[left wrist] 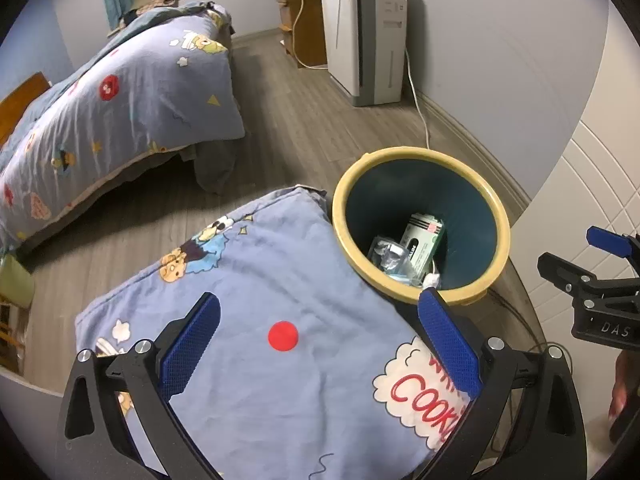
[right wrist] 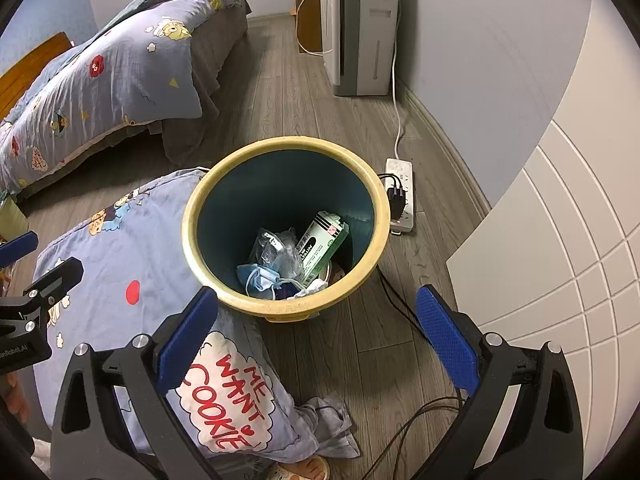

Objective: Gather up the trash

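Note:
A round bin with a yellow rim (right wrist: 280, 312) (left wrist: 496, 208) and dark teal inside stands on the wooden floor. In it lie a green and white carton (right wrist: 320, 246) (left wrist: 422, 240), a blue face mask (right wrist: 256, 276), crumpled clear plastic (right wrist: 276, 250) and a white scrap (right wrist: 312, 289). My right gripper (right wrist: 316, 324) is open above the bin's near rim, nothing between its blue pads. My left gripper (left wrist: 320, 332) is open over a blue cartoon-print pillow (left wrist: 256, 280), left of the bin, holding nothing. Each gripper shows at the edge of the other's view.
A bed with a matching blue quilt (right wrist: 100, 80) fills the left. A white air purifier (right wrist: 360, 28) stands by the back wall, its cord running to a power strip (right wrist: 400, 196) right of the bin. Cables (right wrist: 404, 420) cross the floor. A white panelled door (right wrist: 560, 240) is at right.

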### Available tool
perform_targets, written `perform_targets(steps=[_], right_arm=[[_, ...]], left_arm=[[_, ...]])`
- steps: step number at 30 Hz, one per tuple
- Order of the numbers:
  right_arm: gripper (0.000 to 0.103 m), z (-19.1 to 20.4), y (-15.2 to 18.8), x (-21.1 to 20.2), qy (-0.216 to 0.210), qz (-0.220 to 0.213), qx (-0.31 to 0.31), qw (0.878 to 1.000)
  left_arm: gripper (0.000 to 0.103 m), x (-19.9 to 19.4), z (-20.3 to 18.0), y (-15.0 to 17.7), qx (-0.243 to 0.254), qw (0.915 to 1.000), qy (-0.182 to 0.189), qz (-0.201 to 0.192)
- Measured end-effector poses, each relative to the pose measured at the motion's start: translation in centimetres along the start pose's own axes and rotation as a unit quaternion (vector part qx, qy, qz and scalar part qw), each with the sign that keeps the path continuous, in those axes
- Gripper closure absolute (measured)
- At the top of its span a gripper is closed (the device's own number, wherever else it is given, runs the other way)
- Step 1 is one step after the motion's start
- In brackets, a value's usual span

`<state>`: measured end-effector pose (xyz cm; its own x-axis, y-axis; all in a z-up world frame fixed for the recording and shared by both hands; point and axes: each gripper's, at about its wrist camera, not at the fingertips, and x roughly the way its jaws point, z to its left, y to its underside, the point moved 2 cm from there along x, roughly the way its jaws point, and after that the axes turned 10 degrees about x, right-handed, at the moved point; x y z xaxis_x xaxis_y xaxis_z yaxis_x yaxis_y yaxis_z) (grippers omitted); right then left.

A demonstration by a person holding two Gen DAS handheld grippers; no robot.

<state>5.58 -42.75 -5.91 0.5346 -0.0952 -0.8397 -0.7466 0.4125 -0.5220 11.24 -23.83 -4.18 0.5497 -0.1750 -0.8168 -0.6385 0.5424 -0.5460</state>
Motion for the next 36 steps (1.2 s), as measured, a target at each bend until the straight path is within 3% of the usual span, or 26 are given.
perform_targets(steps=[36], right_arm=[[0.006, -0.09, 0.23, 0.21, 0.011, 0.001, -0.002, 1.000]], left_arm=[[0.005, -0.22, -0.04, -0.17, -0.006, 1.0000, 0.004, -0.002]])
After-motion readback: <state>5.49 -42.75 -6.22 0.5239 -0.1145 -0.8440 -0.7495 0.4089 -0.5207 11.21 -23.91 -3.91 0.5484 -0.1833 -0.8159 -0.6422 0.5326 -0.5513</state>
